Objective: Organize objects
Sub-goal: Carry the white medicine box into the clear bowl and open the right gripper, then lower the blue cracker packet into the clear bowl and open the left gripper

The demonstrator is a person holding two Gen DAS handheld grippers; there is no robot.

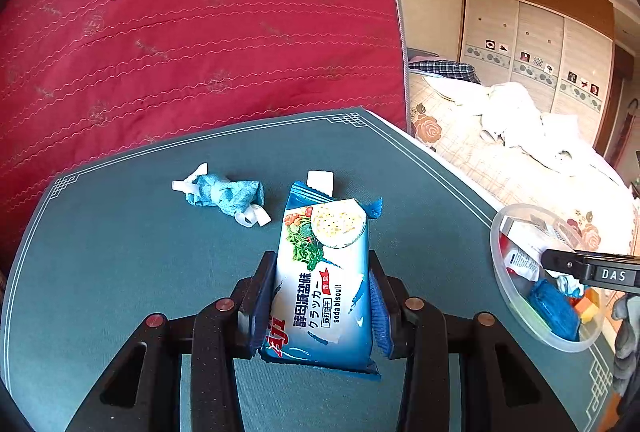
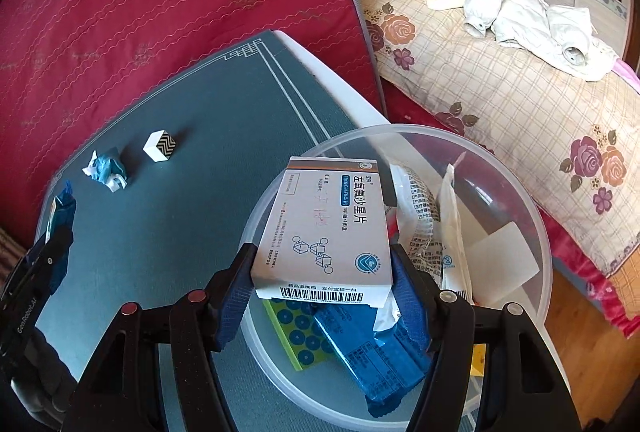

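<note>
My right claw [image 2: 320,272] gripped the medicine box [image 2: 326,228] at lower centre, above the clear bowl [image 2: 532,199] — best lowered before release; my left claw [image 1: 320,296] clamped the biscuit packet [image 1: 324,272].

Your left hand-held gripper [image 1: 320,296] is clamped on the soda biscuit packet [image 1: 324,272], held over the teal worktop [image 1: 120,272]. A crumpled blue cloth [image 1: 224,197] lies toward the far edge, a small white block [image 1: 320,180] just beside the packet's far end. A clear bowl [image 1: 520,316] sits at the right edge.
</note>
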